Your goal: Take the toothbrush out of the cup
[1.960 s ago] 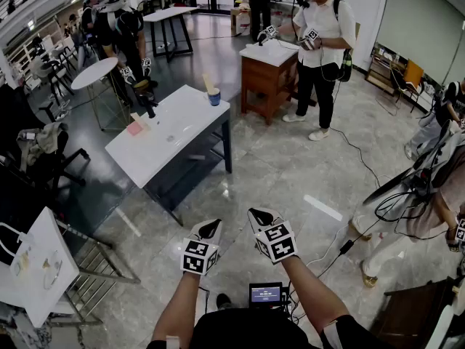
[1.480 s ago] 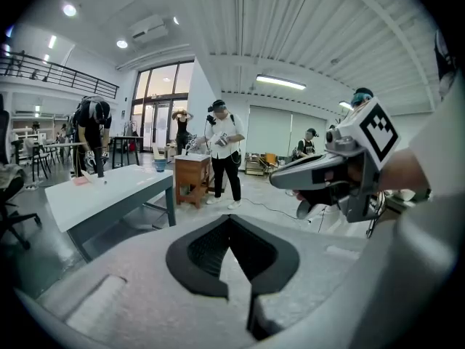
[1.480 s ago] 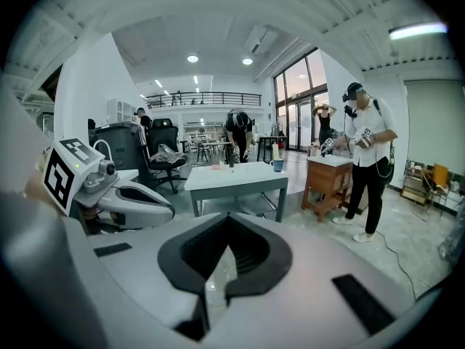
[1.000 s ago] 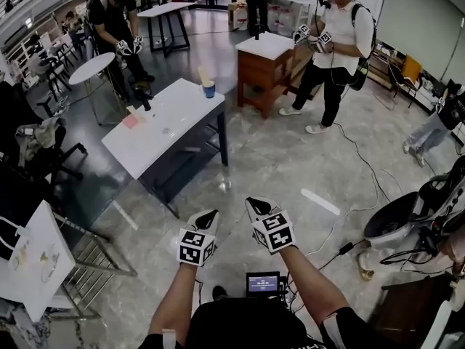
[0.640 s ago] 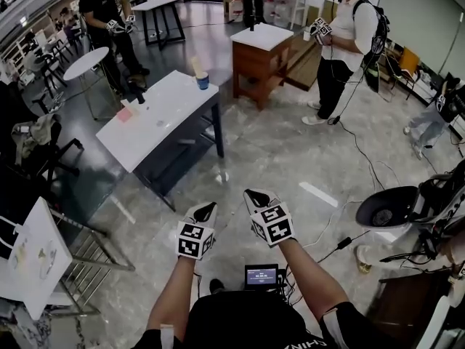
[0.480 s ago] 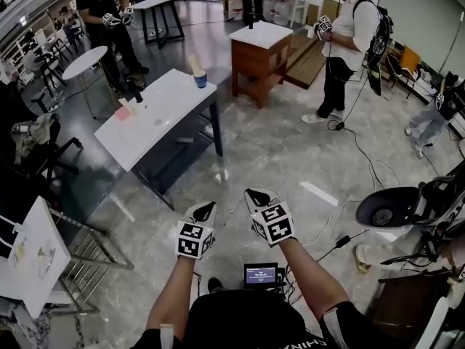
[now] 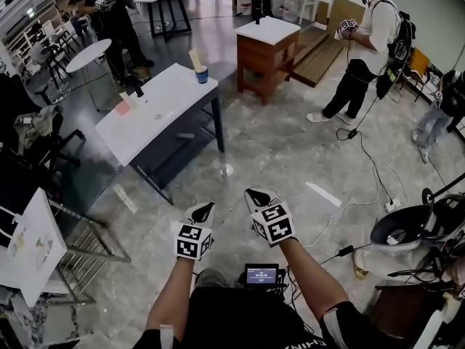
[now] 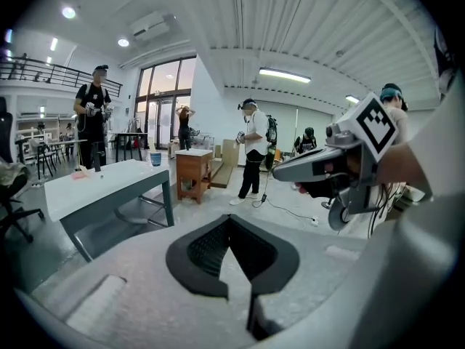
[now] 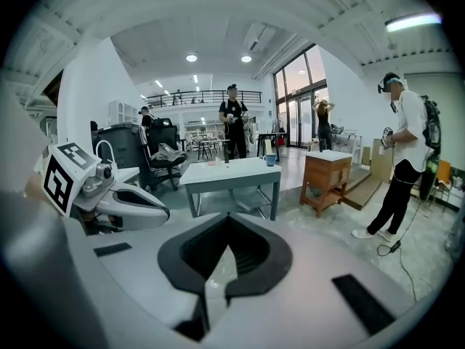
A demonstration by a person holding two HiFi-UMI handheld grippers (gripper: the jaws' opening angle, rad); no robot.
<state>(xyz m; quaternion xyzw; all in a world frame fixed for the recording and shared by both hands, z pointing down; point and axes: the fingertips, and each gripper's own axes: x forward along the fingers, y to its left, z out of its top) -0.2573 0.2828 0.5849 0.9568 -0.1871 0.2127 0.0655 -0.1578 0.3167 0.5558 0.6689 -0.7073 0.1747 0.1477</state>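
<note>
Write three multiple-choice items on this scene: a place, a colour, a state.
1. Where does the cup stand?
A on the white table
B on the wooden cabinet
C on the floor

2. What colour is the cup?
A red
B blue
C green

3. How do the jaws of the right gripper stand?
A wide open
B shut on the cup
C shut, empty

Answers: 1 A, it stands at the table's far end; 2 B, its wall is blue; 3 C, the pads meet with nothing between them.
</note>
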